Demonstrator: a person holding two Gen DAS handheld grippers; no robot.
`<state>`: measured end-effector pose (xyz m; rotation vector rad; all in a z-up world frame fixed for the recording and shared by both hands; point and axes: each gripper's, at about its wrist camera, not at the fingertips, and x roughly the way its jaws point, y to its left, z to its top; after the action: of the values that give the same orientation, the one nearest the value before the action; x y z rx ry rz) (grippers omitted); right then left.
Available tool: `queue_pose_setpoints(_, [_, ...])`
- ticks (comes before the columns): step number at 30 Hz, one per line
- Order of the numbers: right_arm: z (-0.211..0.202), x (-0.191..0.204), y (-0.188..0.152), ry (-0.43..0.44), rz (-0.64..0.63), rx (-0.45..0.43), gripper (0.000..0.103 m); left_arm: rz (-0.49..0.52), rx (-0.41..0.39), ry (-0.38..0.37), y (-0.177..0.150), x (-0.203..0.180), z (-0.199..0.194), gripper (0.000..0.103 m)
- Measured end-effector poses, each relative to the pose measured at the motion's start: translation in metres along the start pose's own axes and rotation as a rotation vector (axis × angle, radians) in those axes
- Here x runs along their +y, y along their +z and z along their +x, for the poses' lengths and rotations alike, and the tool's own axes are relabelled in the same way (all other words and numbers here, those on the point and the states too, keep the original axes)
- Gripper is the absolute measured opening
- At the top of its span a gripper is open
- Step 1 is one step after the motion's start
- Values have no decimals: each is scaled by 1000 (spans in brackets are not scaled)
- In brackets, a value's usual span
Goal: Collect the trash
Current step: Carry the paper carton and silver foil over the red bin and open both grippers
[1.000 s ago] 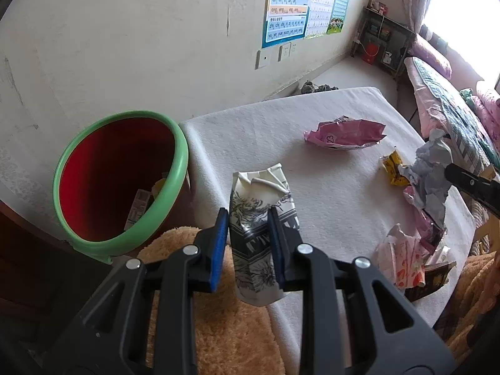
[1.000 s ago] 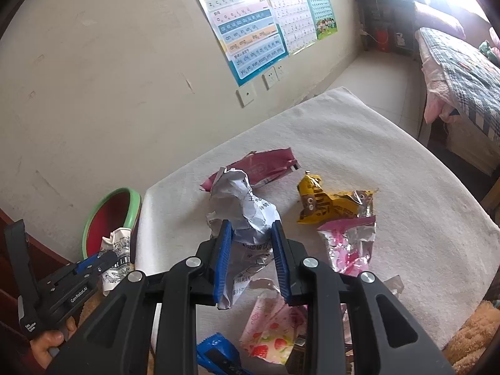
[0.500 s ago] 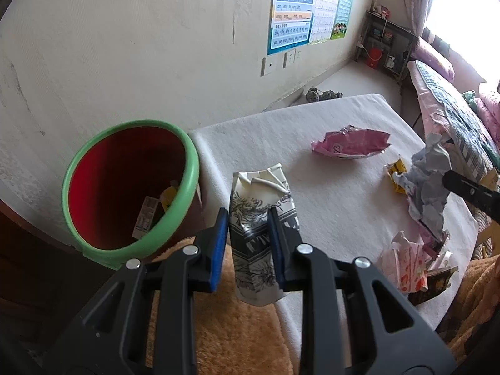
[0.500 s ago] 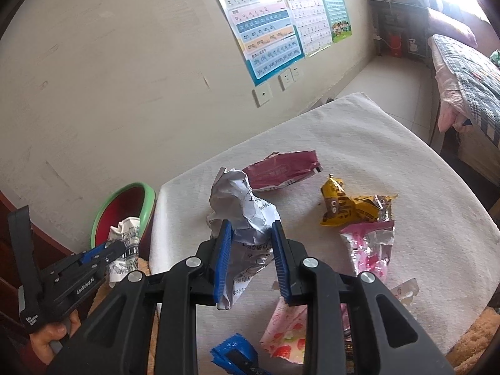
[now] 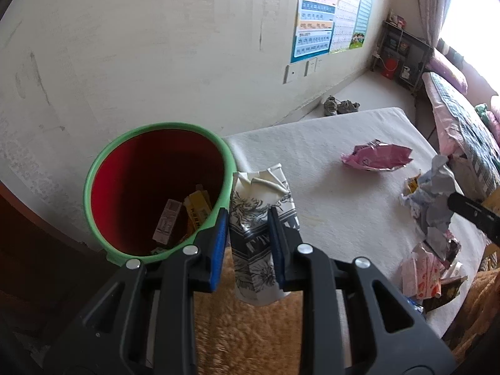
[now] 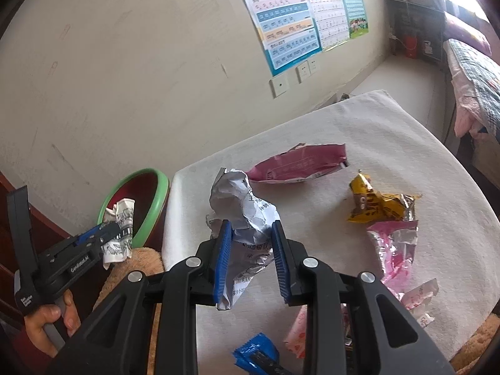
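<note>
The left gripper is clamped on a crushed white carton beside the green rim, at about three o'clock of the red bin. The right gripper pinches crumpled paper above the white table; a pink wrapper lies at one o'clock, a yellow wrapper at three.

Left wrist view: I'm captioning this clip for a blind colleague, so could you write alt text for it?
The left gripper clamps a crumpled black-and-white patterned carton beside a green-rimmed red bin holding some trash. On the white tablecloth beyond lie a pink wrapper and more litter.
</note>
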<state>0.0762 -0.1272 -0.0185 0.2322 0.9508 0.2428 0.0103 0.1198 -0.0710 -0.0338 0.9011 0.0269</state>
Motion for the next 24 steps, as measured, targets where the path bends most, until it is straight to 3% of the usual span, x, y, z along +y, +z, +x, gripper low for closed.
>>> queue_pose_setpoints(16, [17, 33, 5, 22, -56, 34, 26, -34, -9, 9, 2, 27, 5, 25])
queue_pose_setpoints(24, [24, 65, 20, 55, -102, 30, 26, -78, -53, 9, 9, 51, 1, 25])
